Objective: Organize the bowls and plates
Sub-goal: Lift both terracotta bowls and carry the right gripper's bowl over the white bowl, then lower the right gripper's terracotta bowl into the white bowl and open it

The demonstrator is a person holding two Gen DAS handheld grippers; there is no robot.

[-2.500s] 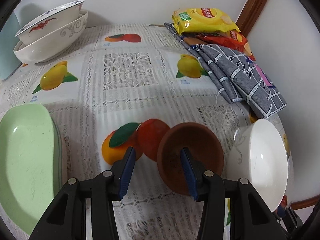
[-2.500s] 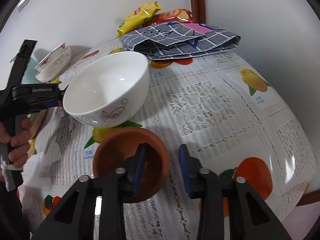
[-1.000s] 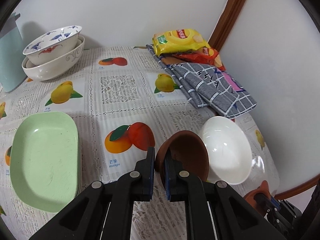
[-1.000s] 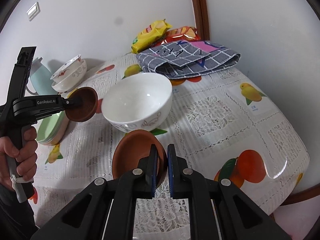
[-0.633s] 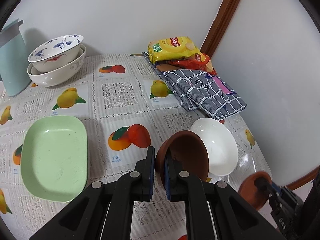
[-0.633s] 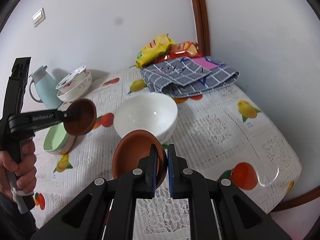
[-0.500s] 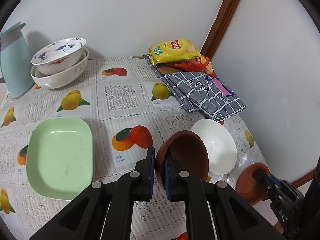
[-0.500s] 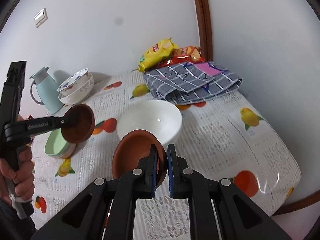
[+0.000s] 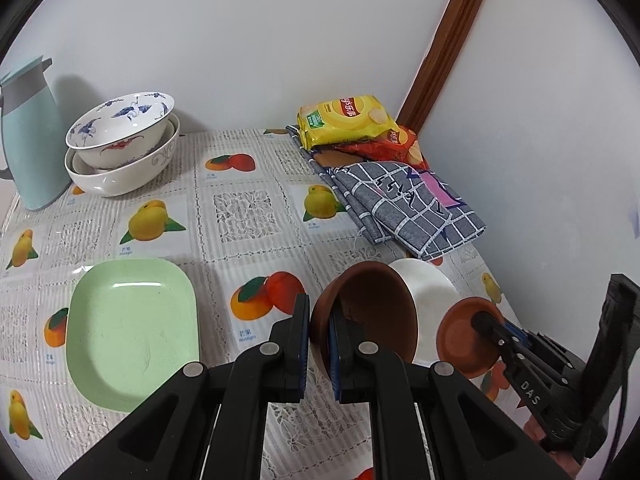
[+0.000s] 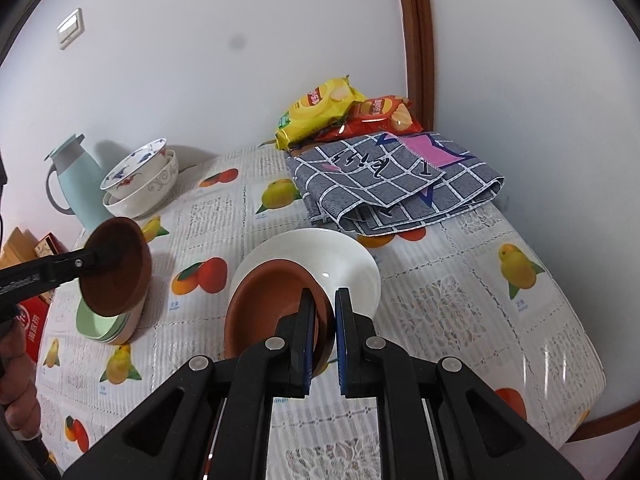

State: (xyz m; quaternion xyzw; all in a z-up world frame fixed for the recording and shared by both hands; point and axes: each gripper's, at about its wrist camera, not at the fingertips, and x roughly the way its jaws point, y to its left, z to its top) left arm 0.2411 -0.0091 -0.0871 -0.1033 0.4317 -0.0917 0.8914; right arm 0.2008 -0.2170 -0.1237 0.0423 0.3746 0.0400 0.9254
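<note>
- With each gripper clamped on the rim of a small brown bowl, both bowls hang above the table (image 9: 248,208), neither set down.
- Left gripper (image 9: 319,332): jaws nearly closed, pinching the near rim of the dark brown bowl (image 9: 372,312); bowl tilted, mouth facing the camera.
- Right gripper (image 10: 322,322): jaws nearly closed on the rim of the terracotta bowl (image 10: 272,300); in the right wrist view it overlaps the near edge of the white bowl (image 10: 320,256). Whether it touches that bowl, cannot tell.
- White bowl sits upright on the table, mouth up, just in front of the folded grey checked cloth (image 10: 396,180).
- Key relation: white bowl lies straight ahead of and below the right gripper; from the left gripper it sits ahead and to the right. Right hand is nearer.
- Judgement: likely next move is nesting the terracotta bowl in the white one, then the dark one on top.
- Other stacking spots: green plate (image 9: 132,328) ahead-left of the left gripper; two nested patterned bowls (image 9: 120,148) at the far-left corner beside the pale blue jug (image 9: 28,140).
- Risk: rim-only pinch, so a tilted bowl could swivel on release.
</note>
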